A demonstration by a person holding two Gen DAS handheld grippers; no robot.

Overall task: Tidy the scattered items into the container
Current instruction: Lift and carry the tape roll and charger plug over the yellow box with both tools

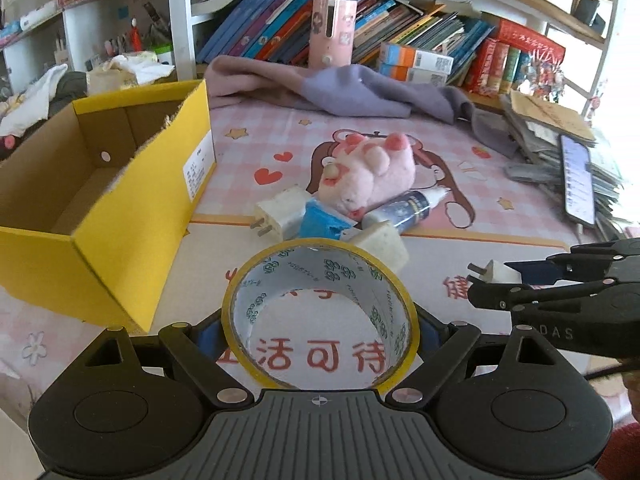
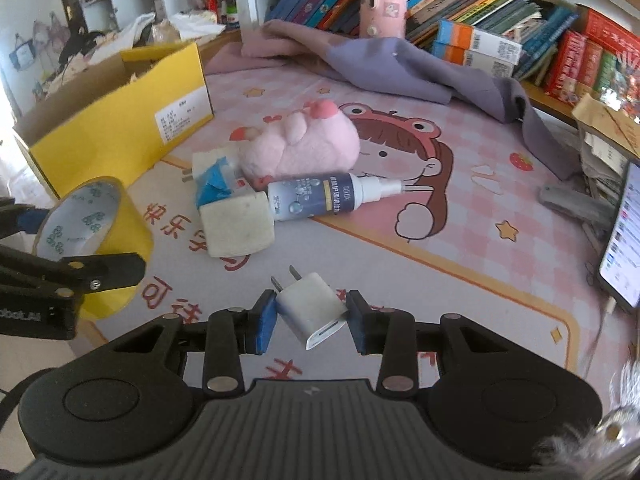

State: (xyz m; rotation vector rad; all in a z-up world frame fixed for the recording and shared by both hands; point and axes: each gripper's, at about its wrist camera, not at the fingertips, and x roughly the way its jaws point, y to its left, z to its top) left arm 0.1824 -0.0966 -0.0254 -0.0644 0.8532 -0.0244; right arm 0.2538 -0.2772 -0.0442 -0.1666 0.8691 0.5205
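My left gripper (image 1: 320, 336) is shut on a yellow tape roll (image 1: 320, 276), held above the mat to the right of the open yellow cardboard box (image 1: 120, 240). The roll also shows in the right wrist view (image 2: 120, 216). My right gripper (image 2: 312, 316) is shut on a white plug charger (image 2: 312, 304), prongs forward; it also shows in the left wrist view (image 1: 500, 272). On the mat lie a pink plush toy (image 1: 368, 172), a blue spray bottle (image 2: 316, 198), a second white charger (image 1: 276, 212), a blue packet (image 1: 324, 220) and a white cube (image 2: 236, 228).
A purple cloth (image 1: 352, 88) lies at the back before a row of books (image 1: 360, 20) and a pink holder (image 1: 332, 32). A phone (image 1: 576, 180) rests on a stack of papers at the right. The yellow box also shows in the right wrist view (image 2: 112, 124).
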